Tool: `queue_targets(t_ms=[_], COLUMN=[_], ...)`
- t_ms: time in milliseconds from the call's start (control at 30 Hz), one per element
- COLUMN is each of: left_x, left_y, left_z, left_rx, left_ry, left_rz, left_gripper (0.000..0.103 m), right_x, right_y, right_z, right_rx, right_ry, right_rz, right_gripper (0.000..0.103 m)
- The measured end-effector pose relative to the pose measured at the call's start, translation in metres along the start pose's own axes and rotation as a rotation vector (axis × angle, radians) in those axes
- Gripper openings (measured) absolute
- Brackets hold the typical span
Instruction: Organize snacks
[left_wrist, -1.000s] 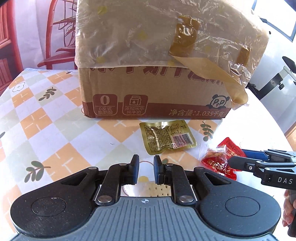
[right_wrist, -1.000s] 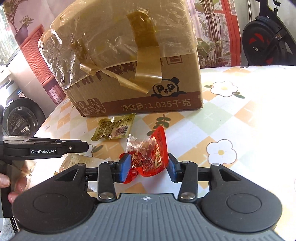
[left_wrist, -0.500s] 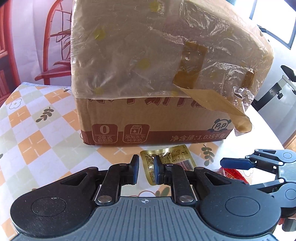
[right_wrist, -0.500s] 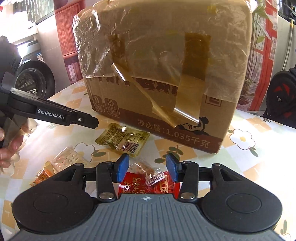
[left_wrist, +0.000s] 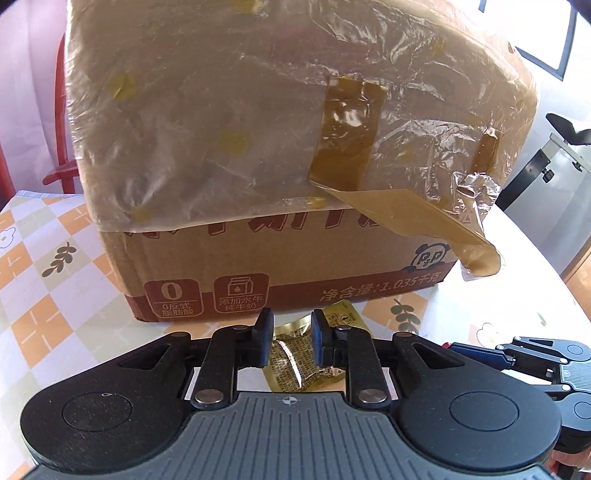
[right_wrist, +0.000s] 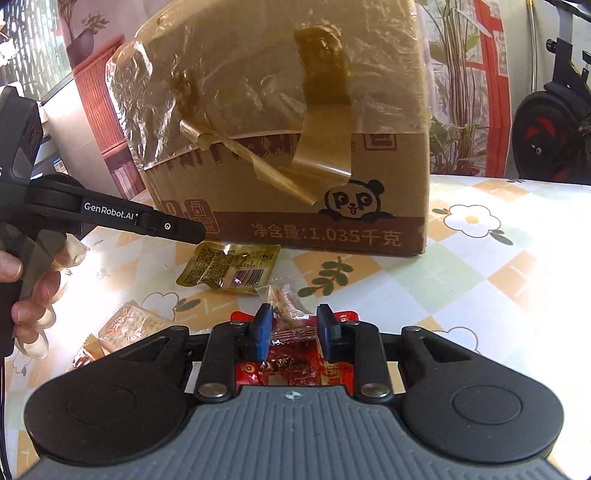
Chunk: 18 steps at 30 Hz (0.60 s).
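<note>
A gold snack packet (left_wrist: 295, 360) lies on the table in front of the taped cardboard box (left_wrist: 258, 147). My left gripper (left_wrist: 289, 341) is open, its fingers on either side of the packet, low over it. In the right wrist view the gold packet (right_wrist: 229, 267) lies flat, with the left gripper's finger (right_wrist: 162, 225) above its left end. My right gripper (right_wrist: 293, 332) is open and straddles a red snack packet (right_wrist: 295, 363) with clear wrapped pieces on it. The box (right_wrist: 295, 129) stands just behind.
More wrapped snacks (right_wrist: 129, 325) lie on the patterned tablecloth (right_wrist: 461, 280) at the left of the right wrist view. An exercise bike (right_wrist: 546, 122) and plants stand beyond the table's far right edge.
Both grippers moved forward toward the box and dropped low. The left gripper opened wider and now straddles the gold packet. The right gripper now sits over the red packet.
</note>
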<state>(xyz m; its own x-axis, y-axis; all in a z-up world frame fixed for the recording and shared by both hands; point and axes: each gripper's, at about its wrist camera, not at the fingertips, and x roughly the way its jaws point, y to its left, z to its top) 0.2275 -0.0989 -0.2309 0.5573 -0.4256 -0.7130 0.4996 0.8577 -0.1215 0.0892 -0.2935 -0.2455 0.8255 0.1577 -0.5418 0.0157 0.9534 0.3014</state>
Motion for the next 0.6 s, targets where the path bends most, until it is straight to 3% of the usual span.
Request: queue_targets(t_ms=[100, 267, 400, 600], left_x=[0.009, 0.025, 0.031, 0.016], left_y=[-0.006, -0.008, -0.002, 0.008], left_z=[0.003, 0.002, -0.009, -0.018], left_rx=[0.036, 0.051, 0.015, -0.072], left_ry=[0.003, 0.022, 0.043, 0.09], left_rz=[-0.017, -0.03, -0.024, -0.09], left_gripper=[0.026, 0.033, 0.034, 0.038], right_x=[-0.006, -0.004, -0.002, -0.005], right_y=[-0.005, -0.007, -0.008, -0.011], right_z=[0.0, -0.002, -0.002, -0.002], right_rx=[0.026, 0.02, 0.034, 0.047], right_ry=[-0.04, -0.023, -0.026, -0.038], right_rz=[-0.004, 0.008, 0.023, 0.046], right_gripper=[0.028, 0.028, 0.028, 0.028])
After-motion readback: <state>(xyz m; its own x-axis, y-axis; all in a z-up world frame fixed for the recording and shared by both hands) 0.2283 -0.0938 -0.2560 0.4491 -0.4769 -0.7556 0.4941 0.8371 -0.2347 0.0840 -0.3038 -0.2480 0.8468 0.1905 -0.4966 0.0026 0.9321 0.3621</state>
